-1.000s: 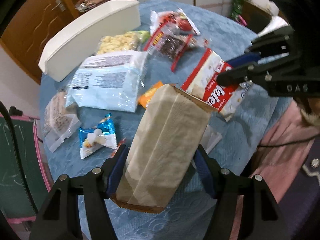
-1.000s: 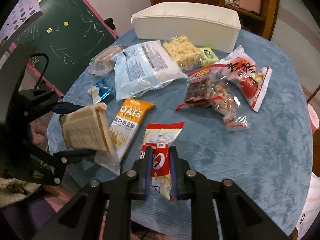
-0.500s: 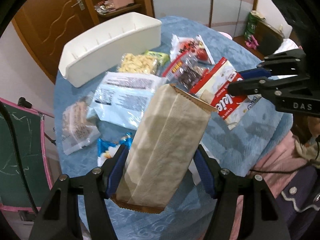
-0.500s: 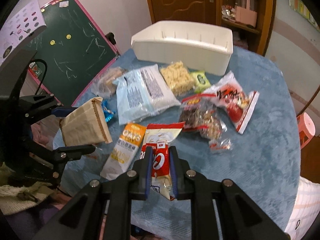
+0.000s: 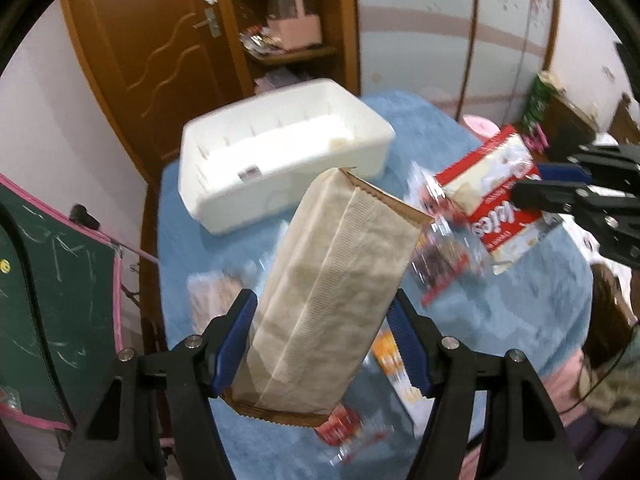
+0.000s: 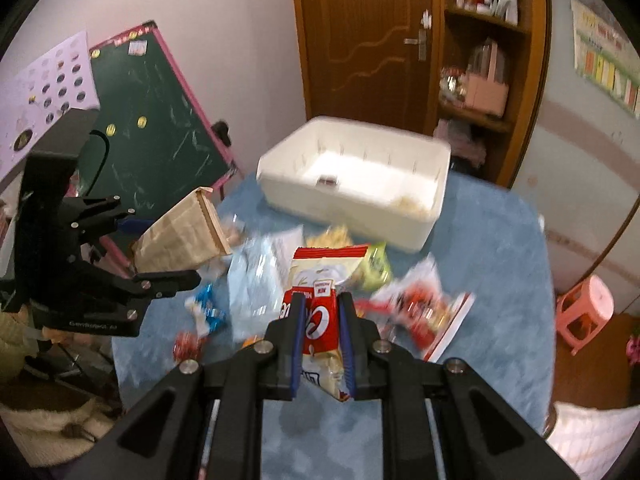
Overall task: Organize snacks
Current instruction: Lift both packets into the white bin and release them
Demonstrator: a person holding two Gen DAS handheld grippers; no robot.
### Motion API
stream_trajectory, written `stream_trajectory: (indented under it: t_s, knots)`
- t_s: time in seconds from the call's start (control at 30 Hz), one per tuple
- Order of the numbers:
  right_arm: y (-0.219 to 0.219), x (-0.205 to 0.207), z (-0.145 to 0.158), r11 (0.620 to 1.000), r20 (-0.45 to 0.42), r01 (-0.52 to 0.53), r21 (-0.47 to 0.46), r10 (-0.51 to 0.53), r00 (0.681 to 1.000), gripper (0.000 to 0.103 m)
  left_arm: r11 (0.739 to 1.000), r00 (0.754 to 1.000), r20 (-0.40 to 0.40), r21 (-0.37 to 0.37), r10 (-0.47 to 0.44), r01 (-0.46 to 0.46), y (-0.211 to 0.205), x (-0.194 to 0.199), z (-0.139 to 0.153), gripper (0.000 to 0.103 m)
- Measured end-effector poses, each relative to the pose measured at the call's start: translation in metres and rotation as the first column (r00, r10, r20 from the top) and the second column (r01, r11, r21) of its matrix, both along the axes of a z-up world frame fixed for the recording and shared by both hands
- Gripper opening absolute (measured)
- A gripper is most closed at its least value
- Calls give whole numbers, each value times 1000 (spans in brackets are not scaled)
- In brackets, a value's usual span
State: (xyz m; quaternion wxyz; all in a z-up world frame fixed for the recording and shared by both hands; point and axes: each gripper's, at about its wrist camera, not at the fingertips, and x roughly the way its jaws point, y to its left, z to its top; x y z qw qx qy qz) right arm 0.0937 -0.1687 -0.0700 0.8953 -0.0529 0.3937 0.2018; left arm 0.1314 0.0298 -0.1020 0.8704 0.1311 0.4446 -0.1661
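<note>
Left wrist: left gripper point(image 5: 324, 320) around brown paper bag point(image 5: 332, 288).

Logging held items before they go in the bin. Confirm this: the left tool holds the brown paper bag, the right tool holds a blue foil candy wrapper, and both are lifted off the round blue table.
One detail is wrong. The right tool holds a red and white snack packet, not a blue wrapper; the right wrist view shows it. The left tool does hold the brown paper bag, and both are off the round blue table.
</note>
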Motion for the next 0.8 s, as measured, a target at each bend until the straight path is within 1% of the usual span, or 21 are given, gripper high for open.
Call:
stream_trajectory:
  t_s: [0.13,0.23,0.3,0.43,0.5,0.57,0.67,0.8]
  knots:
    - [-5,21,32,999,83,32,7,-33,996,16,999,996,76,5,36,-37,0,34,33,65]
    - [-8,45,53,997,140,70,13,-71,988,16,998,991,122,-4,62,-62,0,62,53,65]
    - [-11,66,66,994,170,105,26,-108,980,16,996,986,142,-10,84,-84,-1,80,62,65]
    - [-17,103,79,984,196,170,61,-178,964,16,992,977,173,-30,127,-123,-4,116,74,66]
    - [-19,125,81,976,185,195,94,-210,960,16,989,975,172,-40,144,-139,-6,132,73,66]
    - [-20,141,79,973,174,204,106,-221,960,16,987,973,167,-40,160,-156,-7,149,70,66]
    - [-16,164,71,970,157,221,103,-235,959,16,983,971,155,-44,183,-178,-7,172,60,66]
    - [-8,189,54,969,118,230,93,-240,964,16,976,969,121,-58,217,-212,-10,202,41,66]
